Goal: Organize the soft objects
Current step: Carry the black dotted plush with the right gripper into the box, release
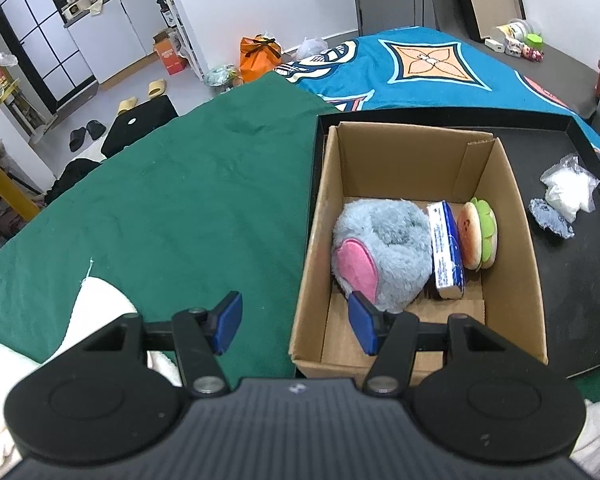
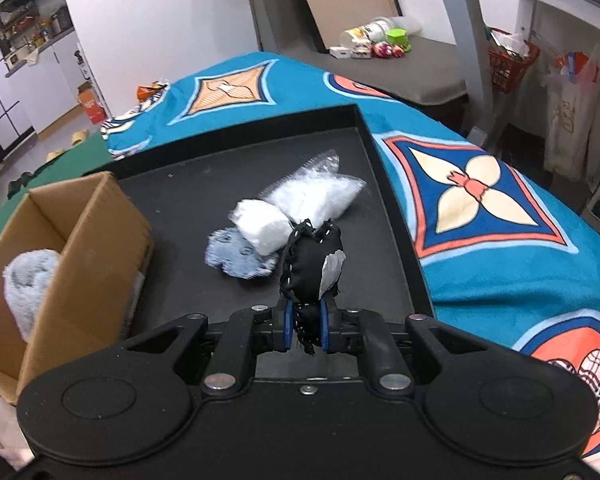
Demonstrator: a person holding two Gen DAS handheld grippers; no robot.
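While the right gripper point(image 2: 304, 330) pinched a black stuffed toy point(image 2: 312, 266) above the black tray point(image 2: 384, 168), the left gripper point(image 1: 296, 322) hung open; next move's probably carrying it over to the cardboard box point(image 2: 88, 232).

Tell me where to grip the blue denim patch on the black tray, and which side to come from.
This is a judgement: the denim patch lies flat on the black tray, its far edge tucked under the white plastic-wrapped bundle. Come from above on the near, free edge and pinch a fold there. The left gripper is open and free; the right gripper is holding a black cloth piece.
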